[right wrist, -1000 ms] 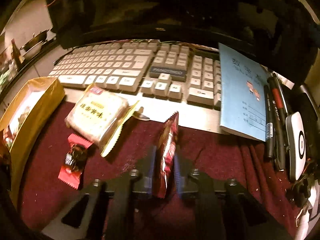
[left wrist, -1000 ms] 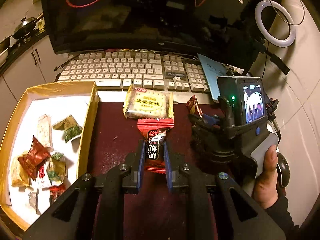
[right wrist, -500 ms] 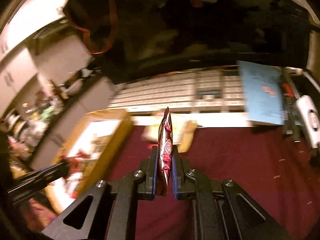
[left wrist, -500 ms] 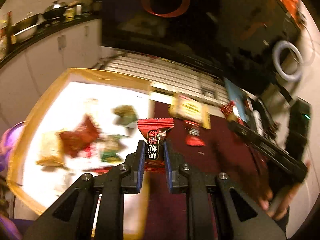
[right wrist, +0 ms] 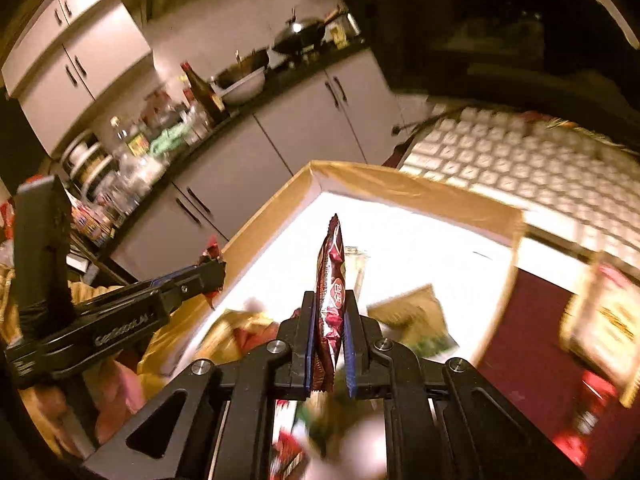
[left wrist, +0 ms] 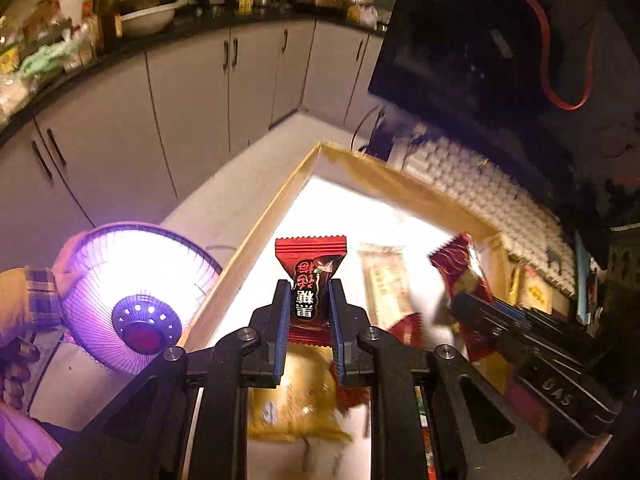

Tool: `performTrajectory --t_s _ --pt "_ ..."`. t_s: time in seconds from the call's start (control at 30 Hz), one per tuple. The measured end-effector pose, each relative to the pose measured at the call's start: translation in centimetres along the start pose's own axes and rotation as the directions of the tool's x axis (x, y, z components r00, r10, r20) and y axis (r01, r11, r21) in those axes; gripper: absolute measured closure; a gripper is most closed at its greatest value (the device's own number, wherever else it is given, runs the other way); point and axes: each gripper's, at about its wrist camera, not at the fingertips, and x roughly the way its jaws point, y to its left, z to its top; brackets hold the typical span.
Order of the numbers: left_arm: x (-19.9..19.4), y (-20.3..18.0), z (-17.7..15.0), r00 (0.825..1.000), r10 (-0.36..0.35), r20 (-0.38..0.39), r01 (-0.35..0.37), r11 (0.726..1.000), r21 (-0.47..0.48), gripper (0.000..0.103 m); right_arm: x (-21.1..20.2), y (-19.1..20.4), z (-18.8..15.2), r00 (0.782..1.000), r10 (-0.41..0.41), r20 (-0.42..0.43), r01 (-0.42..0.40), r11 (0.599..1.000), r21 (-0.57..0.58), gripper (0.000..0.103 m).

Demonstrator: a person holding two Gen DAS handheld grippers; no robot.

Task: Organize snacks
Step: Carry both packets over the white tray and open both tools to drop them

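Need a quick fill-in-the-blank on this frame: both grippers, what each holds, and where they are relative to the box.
1. The left gripper is shut on a red ____ with black lettering.
2. The right gripper pinches a dark red snack packet turned ____ toward its camera.
3. Both grippers are above the open yellow-walled ____.
4. Beyond the box's far wall lies a white ____.

Missing words: candy; edge-on; box; keyboard
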Motion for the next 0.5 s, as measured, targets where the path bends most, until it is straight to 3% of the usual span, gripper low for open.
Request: performTrajectory --t_s 0.17,0.27,0.33,0.4,0.5 --pt "2.4 -0.1 -0.8 0.998 0.028 -0.063 -0.026 0.999 0.028 0.087 1.9 -0.6 -0.2 0.999 -0.05 0.004 0.05 0.999 -0.018 0.087" --pt "2.3 -0.7 -1.0 0.997 0.011 -0.074 -0.007 0.998 0.057 0.087 1.1 -1.1 -0.7 0.999 0.006 0.036 -0.007 1.0 0.018 0.086" --pt "2.4 -0.9 -1.1 0.997 0.01 -0.082 -0.004 0.998 0.068 0.085 0.4 -1.4 -0.6 0.998 0.029 0.058 -0.03 0.999 0.03 0.074" --pt "2.0 -1.3 -1.3 0.996 -0.002 -0.084 0.008 0.998 0.068 0.071 -0.7 -1.3 -0.5 0.994 0.041 0.099 -0.045 0.998 0.036 0.059" --pt "0.5 -1.9 -1.7 0.999 -0.015 -0.052 0.019 0.997 0.077 0.05 -3.0 -1.3 -0.3 0.987 0.076 0.14 -0.084 0.995 0.055 0.048"
